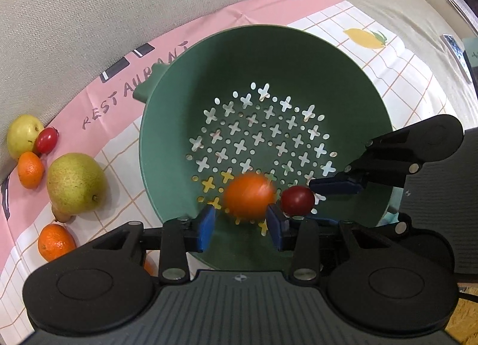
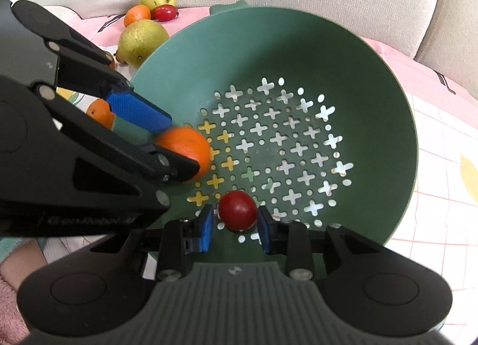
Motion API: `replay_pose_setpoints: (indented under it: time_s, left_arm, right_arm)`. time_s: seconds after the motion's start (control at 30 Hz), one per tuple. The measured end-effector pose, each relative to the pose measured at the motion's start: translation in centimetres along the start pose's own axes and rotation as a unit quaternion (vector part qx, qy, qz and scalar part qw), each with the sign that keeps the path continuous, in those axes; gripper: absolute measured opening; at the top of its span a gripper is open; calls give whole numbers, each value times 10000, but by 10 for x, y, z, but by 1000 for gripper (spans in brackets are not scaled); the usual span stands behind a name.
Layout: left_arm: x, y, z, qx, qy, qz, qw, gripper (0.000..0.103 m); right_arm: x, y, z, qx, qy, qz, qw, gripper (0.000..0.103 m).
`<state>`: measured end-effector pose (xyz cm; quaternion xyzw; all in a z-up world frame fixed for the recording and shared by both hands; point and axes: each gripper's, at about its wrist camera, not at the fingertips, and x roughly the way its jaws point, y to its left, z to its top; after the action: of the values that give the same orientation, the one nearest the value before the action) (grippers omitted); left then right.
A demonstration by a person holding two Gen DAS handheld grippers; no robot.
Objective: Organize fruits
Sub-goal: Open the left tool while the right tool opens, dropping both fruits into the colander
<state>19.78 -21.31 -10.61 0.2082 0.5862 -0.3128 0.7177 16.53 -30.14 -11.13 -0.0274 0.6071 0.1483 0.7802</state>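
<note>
Green moulded plastic forms the colander (image 1: 185, 82), a smooth, rigid bowl whose floor is pierced with cross-shaped and round holes; it rests on a pink-bordered, grid-printed cloth (image 1: 209, 16) spread over a beige sofa cushion (image 1: 89, 16). The left claw (image 1: 241, 222) holds a mandarin (image 1: 249, 197) between its blue pads low inside the bowl, the fruit blurred in the left wrist view. The right claw (image 2: 235, 227) is closed on a small red tomato (image 2: 237, 210), also just above the perforated floor. The mandarin is judged light, with a dimpled, slightly yielding rind that grips well across its widest girth; the tomato is glossy, thin-skinned and easily bruised (a hard squeeze could split it), so a gentle hold at its middle suits it. Outside the bowl, on the cloth, lie a speckled green pear (image 1: 76, 183), two further mandarins (image 1: 30, 170) (image 1: 56, 242), a second tomato (image 1: 47, 140) and a yellow-green apple (image 1: 22, 136); the pear looks the heaviest, and firm, best taken around its broad lower body.
</note>
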Motion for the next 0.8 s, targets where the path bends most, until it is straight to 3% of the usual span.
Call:
replay_pose_setpoints:
  time_s: [0.23,0.5,0.6,0.8]
  left_arm:
    - [-17,0,-5,3,-188,5,9998,47]
    - [-67,-1,-27,49,-808,304,9963,48]
    - [-89,0,-38,11,-1085,407,9933,48]
    - [-130,6,-65,-112,-1568,619,9856,48]
  right_arm:
    - [-11,3,-2,-1,-144,-154,9998,45]
    - [-34,15,-6,66,-494,-460,9977,53]
    - [-46,23,-10,92,-747,-541,9957,64]
    - [-71,44,-17,173,-1262,-534,9904,65]
